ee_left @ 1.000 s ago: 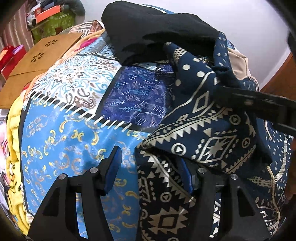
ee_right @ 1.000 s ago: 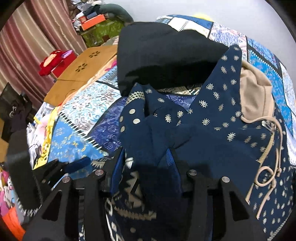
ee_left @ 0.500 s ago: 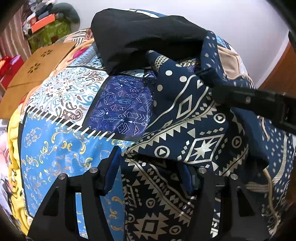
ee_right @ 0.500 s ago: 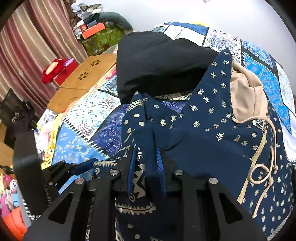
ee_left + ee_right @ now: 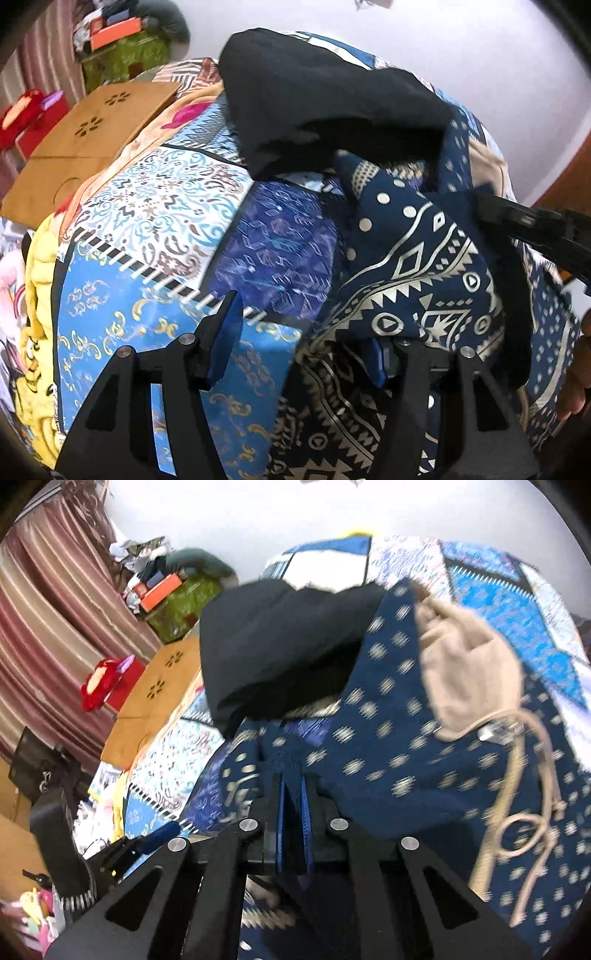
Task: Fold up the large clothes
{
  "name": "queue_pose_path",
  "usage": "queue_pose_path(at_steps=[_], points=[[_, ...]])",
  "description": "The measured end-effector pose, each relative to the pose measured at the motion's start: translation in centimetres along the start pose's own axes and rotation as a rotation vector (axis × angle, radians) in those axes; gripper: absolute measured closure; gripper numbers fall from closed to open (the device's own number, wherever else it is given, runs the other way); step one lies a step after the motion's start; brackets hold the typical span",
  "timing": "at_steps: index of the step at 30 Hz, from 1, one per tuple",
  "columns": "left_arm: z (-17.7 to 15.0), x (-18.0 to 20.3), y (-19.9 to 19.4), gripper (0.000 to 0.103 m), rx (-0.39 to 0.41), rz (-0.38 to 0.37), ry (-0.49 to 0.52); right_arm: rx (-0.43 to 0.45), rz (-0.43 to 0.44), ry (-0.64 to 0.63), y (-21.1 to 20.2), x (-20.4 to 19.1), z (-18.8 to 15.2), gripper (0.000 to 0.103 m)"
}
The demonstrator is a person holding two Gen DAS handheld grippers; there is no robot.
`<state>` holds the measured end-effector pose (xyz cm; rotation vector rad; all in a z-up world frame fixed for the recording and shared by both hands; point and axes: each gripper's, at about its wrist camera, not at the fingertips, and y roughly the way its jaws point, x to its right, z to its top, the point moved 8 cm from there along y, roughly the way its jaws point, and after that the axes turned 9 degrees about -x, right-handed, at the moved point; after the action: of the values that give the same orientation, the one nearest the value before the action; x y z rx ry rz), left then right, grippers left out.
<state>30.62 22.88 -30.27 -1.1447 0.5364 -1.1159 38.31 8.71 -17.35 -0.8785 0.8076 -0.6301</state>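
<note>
Right gripper (image 5: 291,808) has just been closing and now its blue pads pinch a fold of the navy patterned hoodie (image 5: 424,760), which lies on the patchwork bedspread (image 5: 147,332) with a black garment (image 5: 325,96) at its twelve o'clock; left gripper (image 5: 303,343) hangs with jaws apart, hoodie edge draped over its right finger

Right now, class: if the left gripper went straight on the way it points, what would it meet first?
Probably the navy patterned garment, bunched ahead of the left gripper and already over its right finger; the left finger faces bare patchwork bedspread. Depth is uncertain.
</note>
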Motion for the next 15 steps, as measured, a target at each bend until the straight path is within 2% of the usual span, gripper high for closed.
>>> queue_pose_path(at_steps=[3,6,9,15], points=[[0.4,-1.5,-0.2,0.045,0.010,0.030,-0.025,0.040,-0.047,0.001,-2.5,0.8,0.5,0.096],[0.2,-3.0,-0.8,0.042,0.017,-0.007,-0.077,0.115,-0.075,-0.001,-6.3,1.5,1.0,0.096],[-0.4,-3.8,-0.5,0.041,0.006,-0.008,-0.100,0.210,-0.121,-0.015,-11.0,2.2,1.6,0.096],[-1.7,-4.3,0.1,0.040,-0.001,0.079,-0.083,0.349,-0.198,-0.030,-18.1,3.6,1.8,0.096]])
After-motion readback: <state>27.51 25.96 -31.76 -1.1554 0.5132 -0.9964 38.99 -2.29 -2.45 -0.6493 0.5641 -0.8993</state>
